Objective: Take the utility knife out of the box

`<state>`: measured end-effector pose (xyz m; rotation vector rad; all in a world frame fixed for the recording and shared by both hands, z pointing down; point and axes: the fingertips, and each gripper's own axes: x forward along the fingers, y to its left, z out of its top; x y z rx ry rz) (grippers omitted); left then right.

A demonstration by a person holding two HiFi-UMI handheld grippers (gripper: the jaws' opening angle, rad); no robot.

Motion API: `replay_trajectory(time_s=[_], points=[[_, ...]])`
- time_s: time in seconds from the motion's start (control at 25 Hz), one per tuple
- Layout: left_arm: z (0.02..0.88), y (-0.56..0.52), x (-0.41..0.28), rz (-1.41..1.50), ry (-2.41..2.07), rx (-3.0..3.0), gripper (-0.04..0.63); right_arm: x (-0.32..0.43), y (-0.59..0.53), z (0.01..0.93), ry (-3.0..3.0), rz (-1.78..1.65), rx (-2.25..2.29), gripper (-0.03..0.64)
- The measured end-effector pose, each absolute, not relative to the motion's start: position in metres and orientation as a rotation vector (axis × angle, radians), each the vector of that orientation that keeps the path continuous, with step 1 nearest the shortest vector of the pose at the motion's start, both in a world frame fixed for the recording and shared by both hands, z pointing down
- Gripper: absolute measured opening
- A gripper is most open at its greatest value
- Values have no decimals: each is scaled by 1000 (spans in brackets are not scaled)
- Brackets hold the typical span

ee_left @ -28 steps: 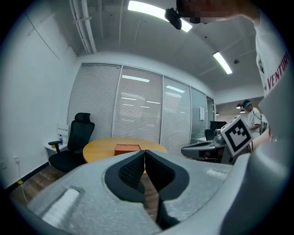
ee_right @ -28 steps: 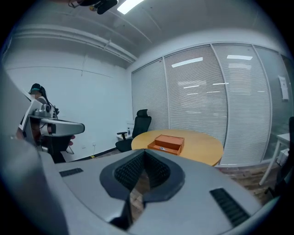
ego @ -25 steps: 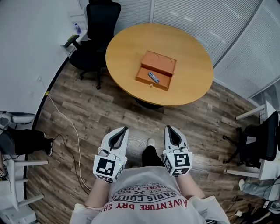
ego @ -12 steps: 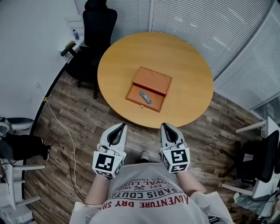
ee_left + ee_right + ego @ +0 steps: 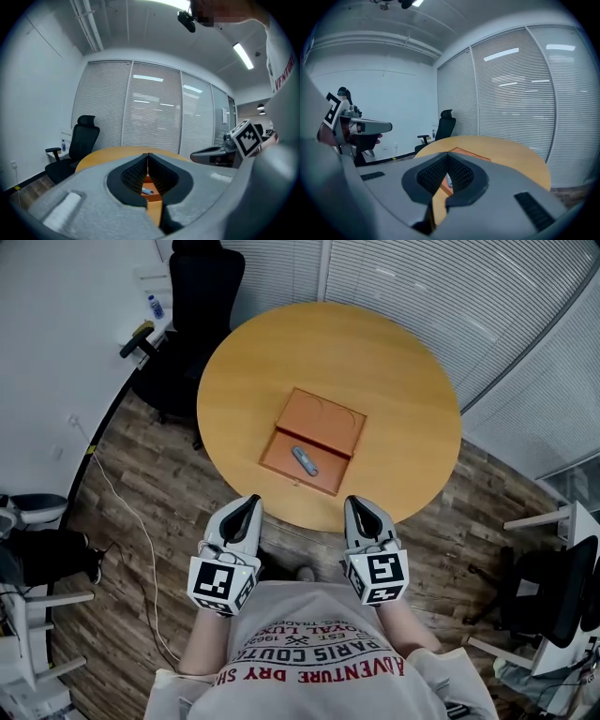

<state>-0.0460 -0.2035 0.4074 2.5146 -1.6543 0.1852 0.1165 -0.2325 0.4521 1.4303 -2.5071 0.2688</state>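
An open orange box [image 5: 312,441] lies on the round wooden table [image 5: 394,381], its lid folded back. A grey-blue utility knife [image 5: 303,461] rests in the box's near tray; through the jaws it shows as a small grey shape, the knife [image 5: 147,191] in the left gripper view and the knife [image 5: 449,179] in the right gripper view. My left gripper [image 5: 250,501] and right gripper [image 5: 355,503] hang side by side just short of the table's near edge. Both are shut with nothing held.
A black office chair [image 5: 187,324] stands at the table's far left, beside a small shelf with a bottle [image 5: 154,307]. A cable [image 5: 141,521] runs over the wood floor at the left. Blinds line the far wall. More chairs [image 5: 553,596] stand at the right.
I have walked toward the table: the box and knife are now closer and lower in the head view, and both grippers have come up to the table's near edge.
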Motion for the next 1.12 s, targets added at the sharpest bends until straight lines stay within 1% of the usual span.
replay_trajectory(time_s=[0.36,0.56,1.12], points=[[407,-288,-67,199,-1495,2614,11,104,-299,465,-2390,341,1548,6],[408,-332,-85,226,-1386,2659,11,81,-329,480,-2322,424,1519,6],[471,-406,-123,336,-1153,2630,11,36,-377,593,-2047,615,1265,8]])
